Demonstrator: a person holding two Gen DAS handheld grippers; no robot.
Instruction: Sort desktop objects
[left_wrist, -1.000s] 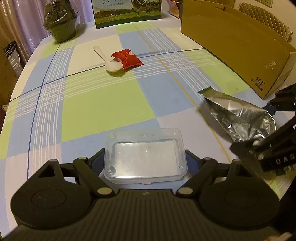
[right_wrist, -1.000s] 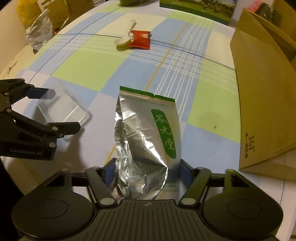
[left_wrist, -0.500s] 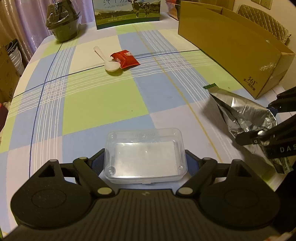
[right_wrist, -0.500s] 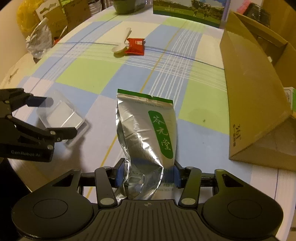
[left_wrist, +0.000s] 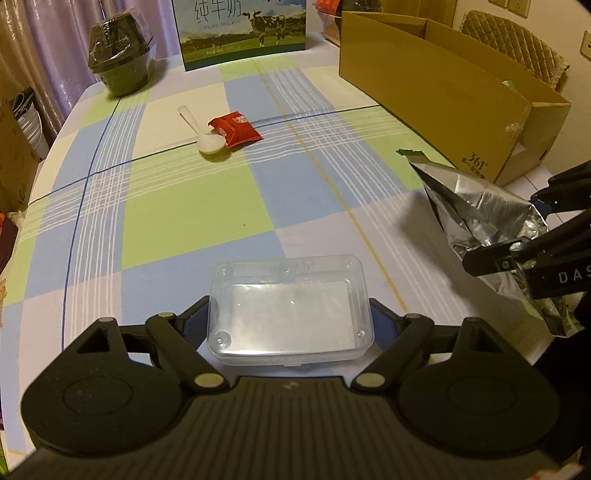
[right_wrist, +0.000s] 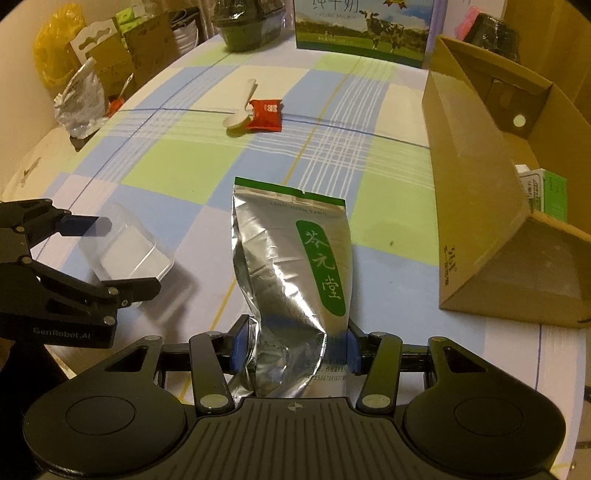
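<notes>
Surface (left_wrist: 192, 206): round-edged, checked cloth in green, blue and white. Cardboard box (right_wrist: 476, 206) open-topped, on the right-hand side, the biggest thing here and the likely place for sorted items; it lies ahead and to the right of the right gripper (right_wrist: 293, 350), making that the nearer one. Milk carton (left_wrist: 243, 33) upright at the far edge. Dark wrapped bowl (left_wrist: 120, 70) far left. Foil tea pouch (right_wrist: 291, 266) clamped at its lower end between the right gripper's blue pads, long axis pointing straight ahead, green top edge farthest away, seemingly lifted. Clear plastic box (left_wrist: 290, 314) is held in the left gripper (left_wrist: 290, 328), pads pressed on its short sides, long axis crosswise. Red snack packet (left_wrist: 236, 129) mid-surface, touching the white plastic spoon (left_wrist: 203, 131) on its left; both well ahead, untouched.
</notes>
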